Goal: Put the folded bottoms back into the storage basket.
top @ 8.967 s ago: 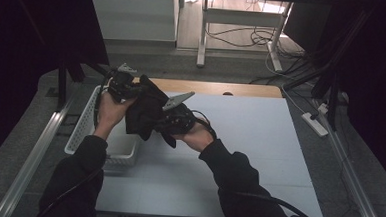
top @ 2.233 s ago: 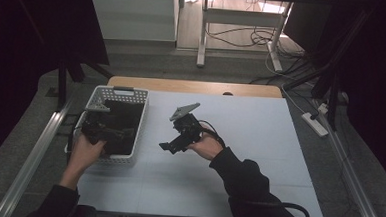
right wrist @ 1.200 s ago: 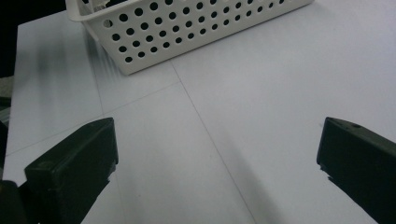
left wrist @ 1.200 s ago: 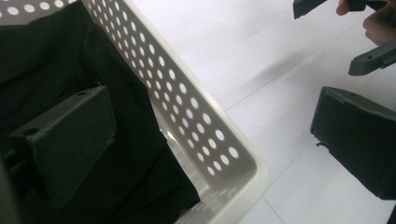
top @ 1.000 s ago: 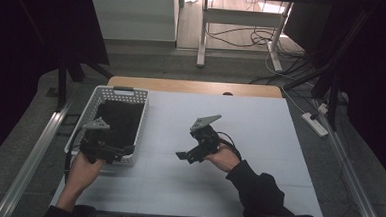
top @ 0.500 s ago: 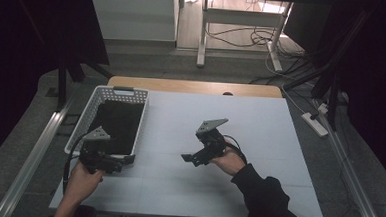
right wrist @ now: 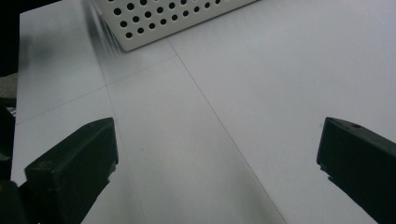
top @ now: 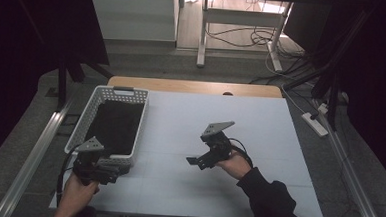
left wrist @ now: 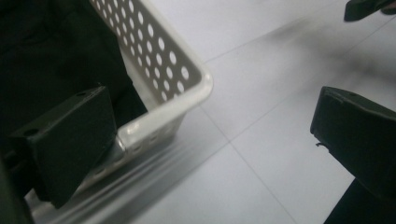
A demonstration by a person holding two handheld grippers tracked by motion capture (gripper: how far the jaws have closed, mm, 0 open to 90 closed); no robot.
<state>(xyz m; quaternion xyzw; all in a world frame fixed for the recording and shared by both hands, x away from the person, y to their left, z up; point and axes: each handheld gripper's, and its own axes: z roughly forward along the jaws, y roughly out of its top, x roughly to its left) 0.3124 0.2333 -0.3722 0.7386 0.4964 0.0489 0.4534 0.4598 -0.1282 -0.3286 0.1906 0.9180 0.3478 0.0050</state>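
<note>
A white perforated basket (top: 91, 114) stands at the left of the white desk (top: 259, 142), with a black cloth (top: 114, 125) lying flat inside it. The left gripper (top: 108, 172) sits at the near left corner of the desk, just in front of the basket's near end. In the left gripper view its fingers (left wrist: 70, 140) stand wide apart and hold nothing: the basket's near corner (left wrist: 187, 93) lies between them, the one finger beside the basket wall where the dark cloth (left wrist: 51, 51) shows, the other over bare desk. The right gripper (top: 198, 161) rests near the middle of the desk, well apart from the basket and pointing left toward it. Its fingers (right wrist: 74, 163) are also spread wide and empty, with only desk surface (right wrist: 210, 93) between them and the basket's wall (right wrist: 163, 18) farther off.
</note>
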